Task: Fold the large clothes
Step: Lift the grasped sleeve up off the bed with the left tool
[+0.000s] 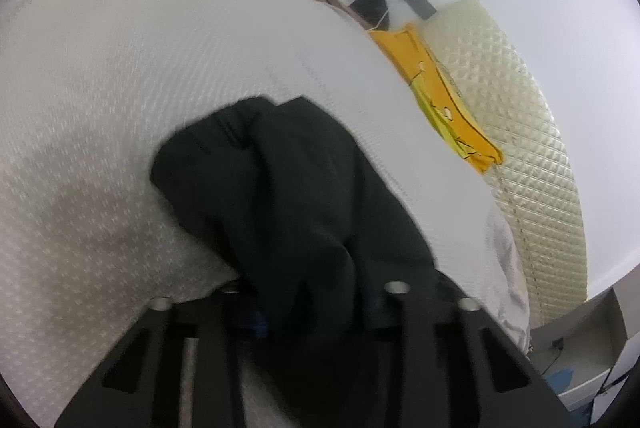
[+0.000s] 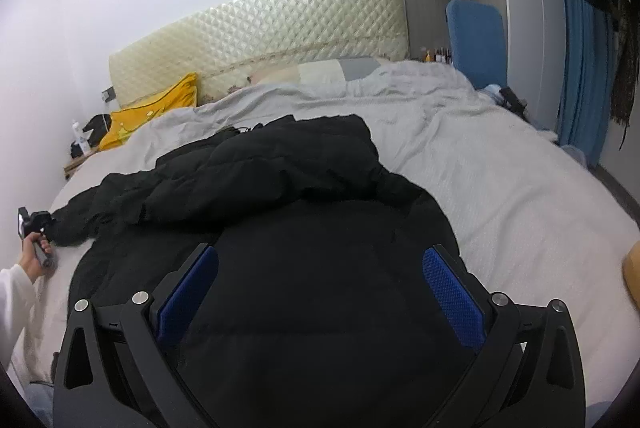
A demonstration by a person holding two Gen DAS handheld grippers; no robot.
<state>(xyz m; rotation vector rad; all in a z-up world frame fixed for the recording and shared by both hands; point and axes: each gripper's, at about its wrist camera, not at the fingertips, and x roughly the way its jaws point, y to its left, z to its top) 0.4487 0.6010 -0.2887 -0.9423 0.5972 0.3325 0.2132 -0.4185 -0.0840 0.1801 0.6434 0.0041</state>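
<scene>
My left tongs (image 1: 316, 308) are clenched on the jacket's (image 2: 280, 228) sleeve at nine o'clock on the bed (image 2: 500, 187); my right tongs (image 2: 320, 292) hang released over its body. I should draw the sleeve flat across, keeping it taut.

Left wrist view: low, very near bed surface (image 1: 120, 107), tilted, facing along mattress toward quilted headboard (image 1: 500, 87); black jacket (image 1: 288, 195) fills foreground. Right wrist view: higher, above bed foot, facing headboard (image 2: 260, 19) and wardrobe (image 2: 520, 7). Both views share jacket (image 2: 280, 187), yellow pillow (image 1: 440, 75), headboard, white wall.
</scene>
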